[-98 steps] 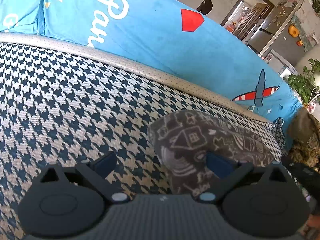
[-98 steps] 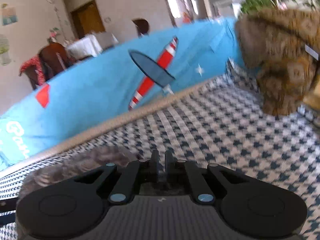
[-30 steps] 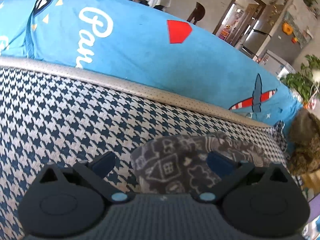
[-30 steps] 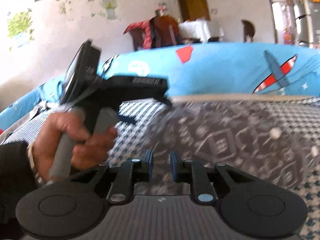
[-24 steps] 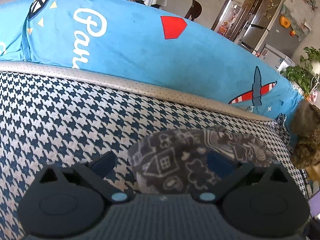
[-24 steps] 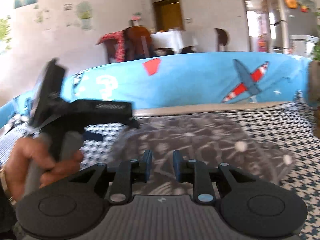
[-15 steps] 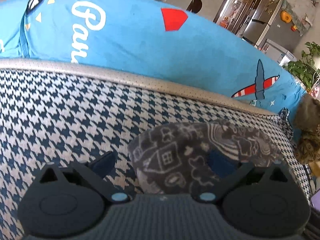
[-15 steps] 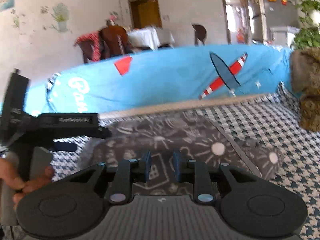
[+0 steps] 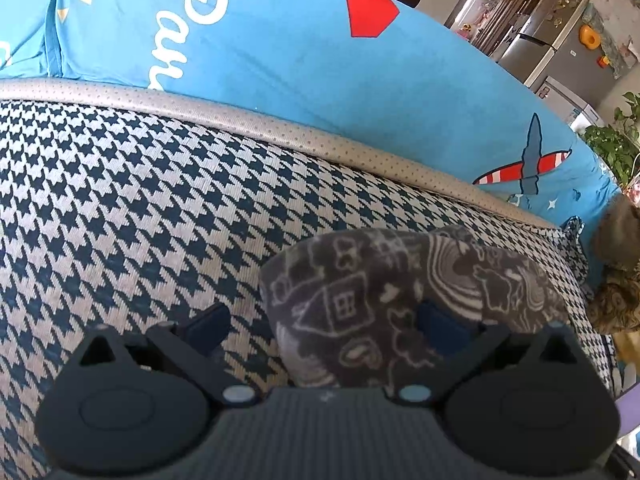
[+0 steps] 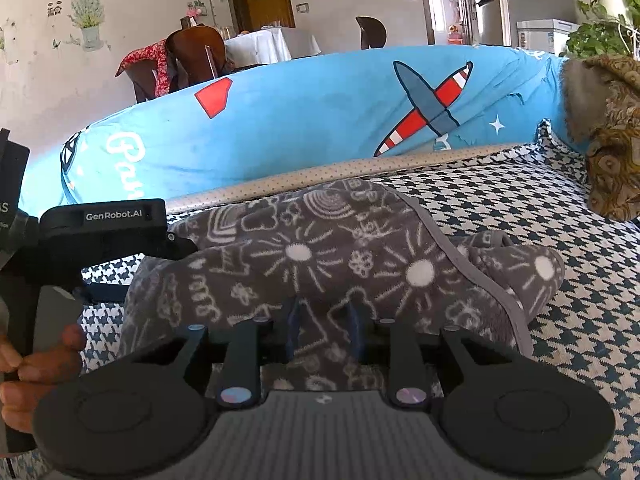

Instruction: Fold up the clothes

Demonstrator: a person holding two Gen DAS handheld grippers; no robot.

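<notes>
Grey fleece garment point(image 10: 340, 264), half folded, on houndstooth cushion point(image 9: 120, 200).

Lower left of right-wrist view: hand point(image 10: 28, 376) cut off by frame edge, gripping left gripper point(image 9: 324, 324), fingers set wide apart, garment edge between them untouched. Centre: soft doodle-printed pile, bound hem; underside hidden. Right gripper point(image 10: 322, 330) with jaws just parted to a narrow gap, fleece between; contact of pads hard to make out. Upper band: smooth blue cover point(image 10: 320, 120). Right edge: brown fuzzy mass point(image 10: 608, 140), cropped.
</notes>
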